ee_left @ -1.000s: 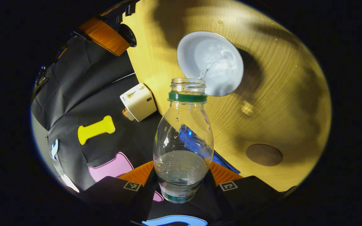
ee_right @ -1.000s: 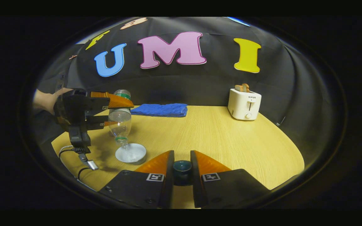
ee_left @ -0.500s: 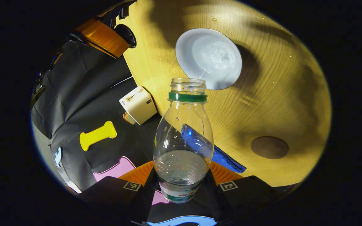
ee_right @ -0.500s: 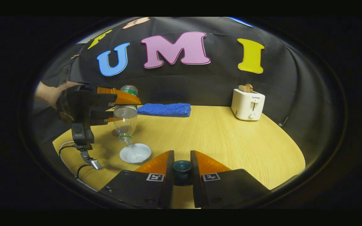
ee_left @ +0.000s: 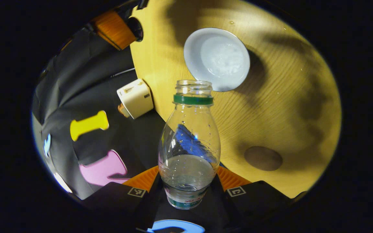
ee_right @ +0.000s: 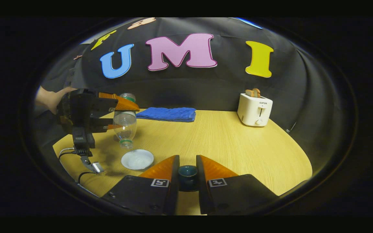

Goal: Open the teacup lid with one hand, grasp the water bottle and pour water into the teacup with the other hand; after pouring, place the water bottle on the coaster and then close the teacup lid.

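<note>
Left gripper view is showing the left gripper [ee_left: 186, 186] clamping the lower body of the water bottle [ee_left: 189, 145], both orange fingers [ee_left: 142, 178] pressing on its sides. The bottle is pointing mouth-down toward the table [ee_left: 280, 97], uncapped, with a green ring under its neck and some water sitting in the body near the fingers. Just beyond the open mouth, the white teacup [ee_left: 217, 58] is standing on the wood with water inside it; no stream is showing between mouth and cup. A round brown coaster [ee_left: 263, 158] is lying on the table, well apart from the cup. A blue towel [ee_left: 186, 142] is showing through the clear plastic, and a white toaster [ee_left: 134, 98] is sitting at the table's edge.

Right gripper view is showing the right gripper [ee_right: 187, 176] with its fingers closing on the dark teal knob of the teacup lid [ee_right: 187, 172], holding it between them. Farther off, the left gripper [ee_right: 108, 113], gripped by a hand [ee_right: 49, 98], is hanging the inverted bottle [ee_right: 125, 121] above the teacup [ee_right: 137, 159], apart from it. The towel [ee_right: 167, 114] and the toaster [ee_right: 255, 109] are resting at the table's far side.
</note>
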Tool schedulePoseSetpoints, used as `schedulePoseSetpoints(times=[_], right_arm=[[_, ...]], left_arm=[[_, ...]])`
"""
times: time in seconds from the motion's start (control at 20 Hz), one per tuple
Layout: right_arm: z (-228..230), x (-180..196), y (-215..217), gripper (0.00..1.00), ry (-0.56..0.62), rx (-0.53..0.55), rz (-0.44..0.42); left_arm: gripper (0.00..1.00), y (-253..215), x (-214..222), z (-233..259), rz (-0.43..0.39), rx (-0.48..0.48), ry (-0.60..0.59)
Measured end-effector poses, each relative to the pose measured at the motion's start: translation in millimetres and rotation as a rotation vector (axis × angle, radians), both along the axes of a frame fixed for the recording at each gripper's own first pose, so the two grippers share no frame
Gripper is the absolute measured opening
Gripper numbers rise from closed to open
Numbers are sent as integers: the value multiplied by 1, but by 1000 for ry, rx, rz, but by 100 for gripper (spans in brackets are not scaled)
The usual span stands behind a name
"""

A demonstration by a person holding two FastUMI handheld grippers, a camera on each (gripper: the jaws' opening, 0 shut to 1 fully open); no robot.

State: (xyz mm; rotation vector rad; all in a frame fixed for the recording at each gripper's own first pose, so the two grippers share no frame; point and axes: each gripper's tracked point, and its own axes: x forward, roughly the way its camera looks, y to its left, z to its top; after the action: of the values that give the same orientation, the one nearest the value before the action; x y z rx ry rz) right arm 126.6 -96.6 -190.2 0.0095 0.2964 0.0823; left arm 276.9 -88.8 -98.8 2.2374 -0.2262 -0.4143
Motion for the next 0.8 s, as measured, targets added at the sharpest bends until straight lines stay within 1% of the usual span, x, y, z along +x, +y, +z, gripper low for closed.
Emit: schedulePoseSetpoints(times=[0.1,0.15,0.2,0.3,0.4,0.45,0.5,0.55,0.65,0.7,0.75,0.8], right_arm=[[1,0,0,29,3,1,2],[2,1,-1,29,1,-4,1],[3,0,-2,29,-2,-10,1],[5,2,-2,29,-4,-15,-1],[7,5,0,29,-2,-10,1],[10,7,1,24,-10,-11,0],[14,9,1,24,-18,-15,2],[16,10,2,29,-25,-20,3],[21,14,3,29,-34,-22,3],[21,15,5,29,-32,-20,4],[21,16,7,29,-29,-16,6],[22,17,9,24,-30,-14,9]], left_arm=[[75,2,-6,-3,15,-99,32],[76,5,-7,-6,37,-166,62],[75,9,-6,-12,79,-257,107],[75,17,-8,-24,162,-453,194],[75,21,-12,-23,211,-644,251],[75,21,-13,-19,229,-743,281],[75,27,-15,-14,255,-842,304],[75,29,-14,-12,279,-943,339],[75,37,-15,-6,336,-1177,408],[75,35,-15,-4,342,-1300,445],[75,35,-16,0,329,-1415,475],[75,35,-15,10,318,-1518,488]])
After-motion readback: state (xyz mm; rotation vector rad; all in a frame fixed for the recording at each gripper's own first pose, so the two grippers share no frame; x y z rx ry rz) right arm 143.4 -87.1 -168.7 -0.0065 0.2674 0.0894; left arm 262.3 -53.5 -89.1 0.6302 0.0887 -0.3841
